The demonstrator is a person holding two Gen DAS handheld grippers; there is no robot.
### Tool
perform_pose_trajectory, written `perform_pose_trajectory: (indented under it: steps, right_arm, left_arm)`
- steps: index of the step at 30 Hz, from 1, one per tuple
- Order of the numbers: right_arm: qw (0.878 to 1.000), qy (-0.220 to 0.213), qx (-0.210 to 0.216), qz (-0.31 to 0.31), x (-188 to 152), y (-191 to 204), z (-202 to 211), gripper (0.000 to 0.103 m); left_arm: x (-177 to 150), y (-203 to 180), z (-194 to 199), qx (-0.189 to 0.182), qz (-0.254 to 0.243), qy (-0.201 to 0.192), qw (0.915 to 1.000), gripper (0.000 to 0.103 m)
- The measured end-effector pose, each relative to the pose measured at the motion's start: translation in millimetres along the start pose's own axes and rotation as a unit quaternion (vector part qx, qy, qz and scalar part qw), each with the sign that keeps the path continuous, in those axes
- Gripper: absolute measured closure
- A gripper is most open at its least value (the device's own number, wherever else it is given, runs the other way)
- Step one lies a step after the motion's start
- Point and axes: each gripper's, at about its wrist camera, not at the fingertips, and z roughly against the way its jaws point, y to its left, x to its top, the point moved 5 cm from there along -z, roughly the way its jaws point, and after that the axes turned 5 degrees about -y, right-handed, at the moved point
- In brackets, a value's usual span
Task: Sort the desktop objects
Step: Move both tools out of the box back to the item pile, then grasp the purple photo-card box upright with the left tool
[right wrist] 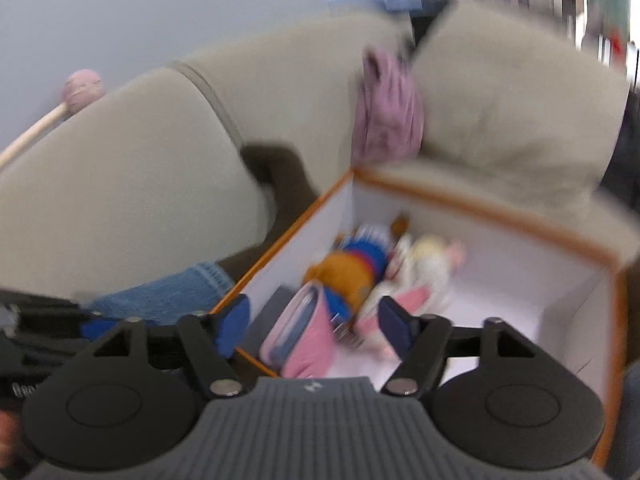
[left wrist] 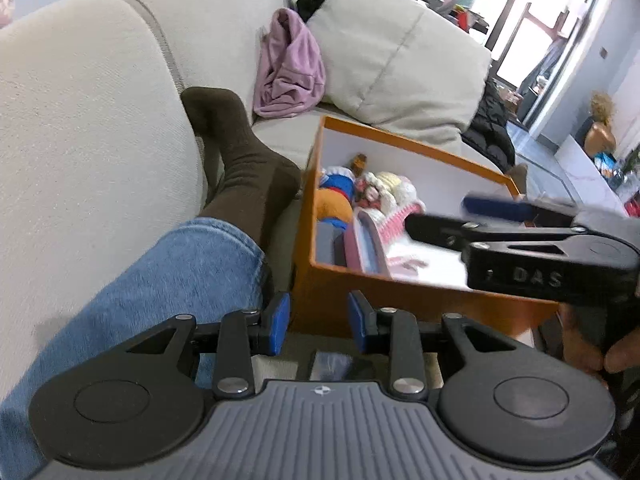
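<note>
Right tool (right wrist: pixel 314 326) spread and empty above orange box (right wrist: pixel 480 204), left tool (left wrist: pixel 319 320) half-spread, empty, beside it

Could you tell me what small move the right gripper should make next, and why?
Probably lift the right gripper clear of the orange box and go for the next item. Its fingers stand open with nothing between them, and the pink pouch and knitted dolls already lie inside.
</note>
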Motion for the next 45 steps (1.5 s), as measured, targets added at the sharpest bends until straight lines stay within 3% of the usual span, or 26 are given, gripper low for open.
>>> perform_pose_trajectory:
  steps: [5, 11, 17, 19, 20, 21, 29, 35, 39, 43, 45]
  right_arm:
    - [0.997, -0.054, -0.024, 0.049, -25.0, 1.9, 46.4, 0.022]
    - [0.999, -0.024, -0.014, -0.032, -63.9, -19.1, 83.4, 0.023]
    - [0.996, 0.030, -0.020, -0.077, -108.8, -26.1, 91.9, 0.046]
    - [0.994, 0.049, -0.011, -0.092, -118.6, -26.0, 86.9, 0.047]
    - [0.994, 0.053, -0.009, -0.091, -120.5, -23.7, 84.2, 0.047]
    - [0.995, 0.056, -0.008, -0.086, -121.8, -20.1, 81.4, 0.047]
    - [0.995, 0.071, 0.010, -0.074, -129.6, -8.3, 67.0, 0.047]
    - [0.993, 0.079, 0.023, -0.080, -133.2, -11.2, 55.6, 0.047]
    - [0.993, 0.084, 0.037, -0.077, -134.7, -9.9, 48.3, 0.047]
    - [0.992, 0.088, 0.049, -0.071, -137.0, -7.7, 40.3, 0.047]
    - [0.992, 0.089, 0.049, -0.071, -137.2, -8.4, 36.4, 0.047]
  left_arm:
    - [-20.7, -14.2, 16.3, -0.011, -0.028, -0.011, 0.9995, 0.067]
    - [-43.0, -21.5, 28.3, -0.006, -0.056, -0.008, 0.9984, 0.067]
    - [-67.9, -34.2, 22.5, -0.025, -0.082, 0.041, 0.9955, 0.066]
    - [-74.0, -37.7, 11.4, -0.016, -0.089, 0.059, 0.9942, 0.062]
    - [-77.0, -40.1, 4.1, -0.010, -0.097, 0.069, 0.9928, 0.051]
    - [-80.5, -43.3, -3.9, -0.006, -0.107, 0.079, 0.9911, 0.048]
    - [-110.7, -58.3, -52.6, 0.035, -0.173, 0.138, 0.9746, 0.048]
    - [-112.2, -58.3, -66.5, 0.079, -0.195, 0.142, 0.9672, 0.042]
    - [-120.9, -64.4, -73.6, 0.095, -0.236, 0.151, 0.9554, 0.029]
    - [-126.7, -59.4, -80.6, 0.135, -0.264, 0.149, 0.9434, 0.027]
    - [-124.0, -53.9, -81.3, 0.136, -0.251, 0.148, 0.9470, 0.033]
